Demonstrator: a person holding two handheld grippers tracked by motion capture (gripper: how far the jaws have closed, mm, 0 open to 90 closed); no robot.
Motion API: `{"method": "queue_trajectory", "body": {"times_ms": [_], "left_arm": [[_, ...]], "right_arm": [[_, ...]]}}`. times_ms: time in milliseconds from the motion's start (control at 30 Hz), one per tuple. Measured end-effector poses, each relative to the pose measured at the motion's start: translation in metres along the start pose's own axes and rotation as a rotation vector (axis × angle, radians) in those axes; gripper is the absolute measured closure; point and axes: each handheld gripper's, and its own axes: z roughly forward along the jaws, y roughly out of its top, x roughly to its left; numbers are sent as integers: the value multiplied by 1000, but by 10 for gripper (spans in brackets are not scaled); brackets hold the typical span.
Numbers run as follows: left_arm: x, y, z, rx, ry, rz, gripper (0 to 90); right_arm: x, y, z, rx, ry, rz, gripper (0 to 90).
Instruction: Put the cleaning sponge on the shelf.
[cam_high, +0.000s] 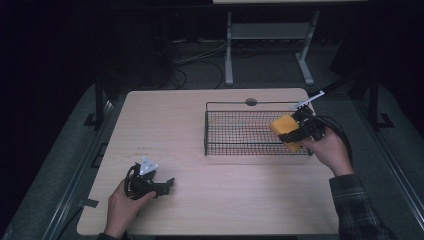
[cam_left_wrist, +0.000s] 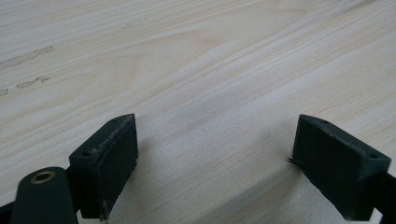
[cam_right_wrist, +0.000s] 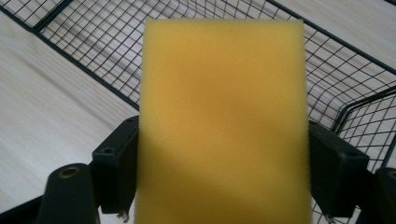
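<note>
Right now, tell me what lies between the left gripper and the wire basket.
Bare tabletop in the high view; nothing between left gripper and wire basket.

A grey desk frame (cam_high: 267, 37) stands beyond the table (cam_high: 170, 125).

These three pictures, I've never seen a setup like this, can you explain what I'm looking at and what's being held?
A person sits at a wooden table holding a hand-operated tool in each hand; each ends in two black jaws, like tongs. The high view looks down from above. The other two come from cameras riding on each tool, looking along its jaws. A black wire basket stands on the table. The right tongs grip a yellow sponge over the basket's right end. The left tongs are open and hold nothing, low over bare wood near the table's left front.
</note>
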Motion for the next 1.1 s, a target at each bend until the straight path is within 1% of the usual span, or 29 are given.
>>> {"method": "queue_trajectory", "body": {"times_ms": [167,267,533,767,967,1100], "left_arm": [[0,0,0,-1,0,0,134],[0,0,0,0,0,0,134],[0,0,0,0,0,0,134],[0,0,0,0,0,-1,134],[0,0,0,-1,0,-1,134],[0,0,0,-1,0,-1,134]], "right_arm": [[-9,3,1,-7,-14,22,225],[-13,4,3,-2,-20,33,225],[-28,6,11,1,-54,71,225],[-40,7,21,8,-75,98,224],[-50,9,31,16,-80,133,225],[-54,10,39,30,-88,150,224]]}}
